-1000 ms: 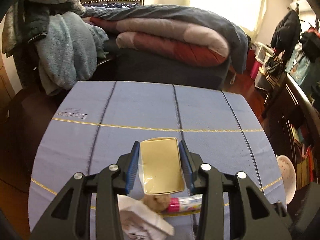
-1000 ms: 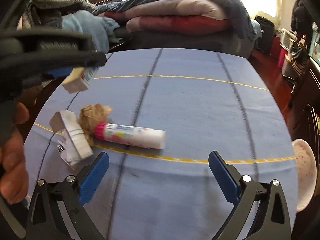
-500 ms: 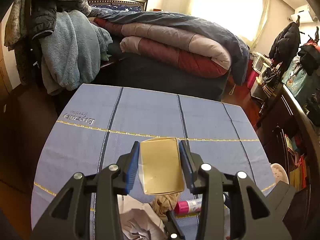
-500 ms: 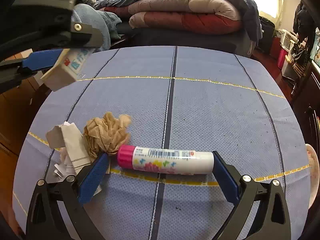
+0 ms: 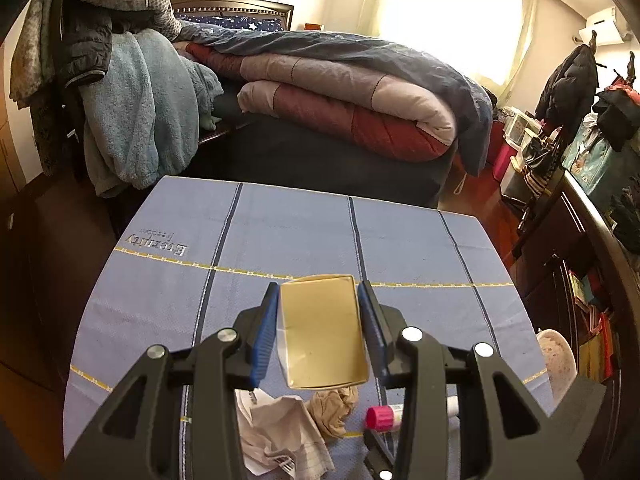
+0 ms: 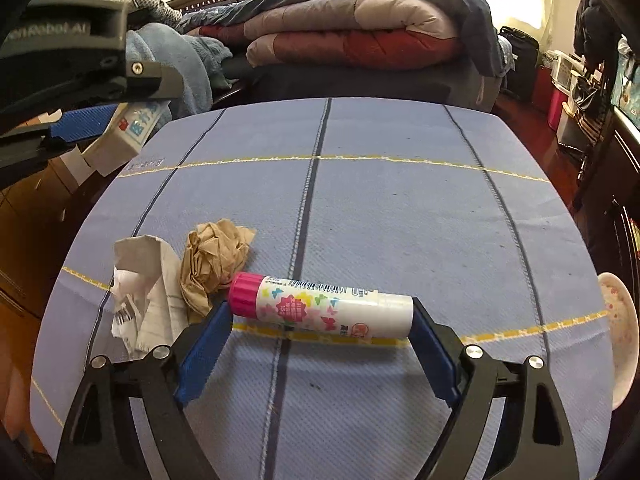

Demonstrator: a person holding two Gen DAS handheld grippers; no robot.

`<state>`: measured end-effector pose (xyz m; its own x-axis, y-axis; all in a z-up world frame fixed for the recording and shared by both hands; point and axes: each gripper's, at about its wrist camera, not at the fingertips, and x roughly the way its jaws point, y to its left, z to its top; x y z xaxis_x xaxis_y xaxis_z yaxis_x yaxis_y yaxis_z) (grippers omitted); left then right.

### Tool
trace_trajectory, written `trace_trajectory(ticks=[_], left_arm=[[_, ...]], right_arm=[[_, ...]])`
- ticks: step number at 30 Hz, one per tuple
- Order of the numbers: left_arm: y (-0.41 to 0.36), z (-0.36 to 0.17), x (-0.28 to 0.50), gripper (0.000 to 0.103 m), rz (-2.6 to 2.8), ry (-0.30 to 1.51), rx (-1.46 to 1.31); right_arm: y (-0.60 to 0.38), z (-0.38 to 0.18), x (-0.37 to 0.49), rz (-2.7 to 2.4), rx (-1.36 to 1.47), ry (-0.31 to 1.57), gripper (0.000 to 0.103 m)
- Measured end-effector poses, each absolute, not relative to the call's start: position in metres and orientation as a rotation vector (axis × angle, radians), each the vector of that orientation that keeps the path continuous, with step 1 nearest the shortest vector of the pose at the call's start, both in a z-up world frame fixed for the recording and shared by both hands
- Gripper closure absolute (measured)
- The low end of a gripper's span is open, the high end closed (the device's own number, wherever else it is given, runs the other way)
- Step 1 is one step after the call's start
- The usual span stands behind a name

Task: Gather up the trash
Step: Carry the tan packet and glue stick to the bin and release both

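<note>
My left gripper is shut on a small cardboard box and holds it above the blue cloth; the box also shows in the right wrist view. My right gripper has its jaws at both ends of a white glue stick with a pink cap lying on the cloth, seemingly touching both. The stick's cap shows in the left wrist view. A crumpled brown paper ball and a crumpled white receipt lie left of the stick.
The blue cloth covers a table. A pinkish bowl sits past the table's right edge. A bed with folded quilts stands behind, clothes on a chair at left, a cabinet at right.
My left gripper has risen with the box. My right gripper has moved forward and its jaws have come in around the glue stick's two ends.
</note>
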<state>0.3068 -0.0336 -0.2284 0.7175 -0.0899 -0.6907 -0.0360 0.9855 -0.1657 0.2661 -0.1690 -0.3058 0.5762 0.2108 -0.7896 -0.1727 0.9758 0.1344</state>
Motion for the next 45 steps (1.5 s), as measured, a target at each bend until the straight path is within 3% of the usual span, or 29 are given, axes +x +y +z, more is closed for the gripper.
trace_trajectory(ticks=[19,45], left_arm=[[-0.100,-0.195,0.287,0.063,-0.101,0.709,-0.063],[-0.278,-0.194,0.279,0.063,-0.336,0.679,0.145]], right_arm=[[-0.241,-0.277,0.232,0.184,0.129,0.860,0.016],[-0.394,-0.294,0.199,-0.067,0.291,0.827,0.017]])
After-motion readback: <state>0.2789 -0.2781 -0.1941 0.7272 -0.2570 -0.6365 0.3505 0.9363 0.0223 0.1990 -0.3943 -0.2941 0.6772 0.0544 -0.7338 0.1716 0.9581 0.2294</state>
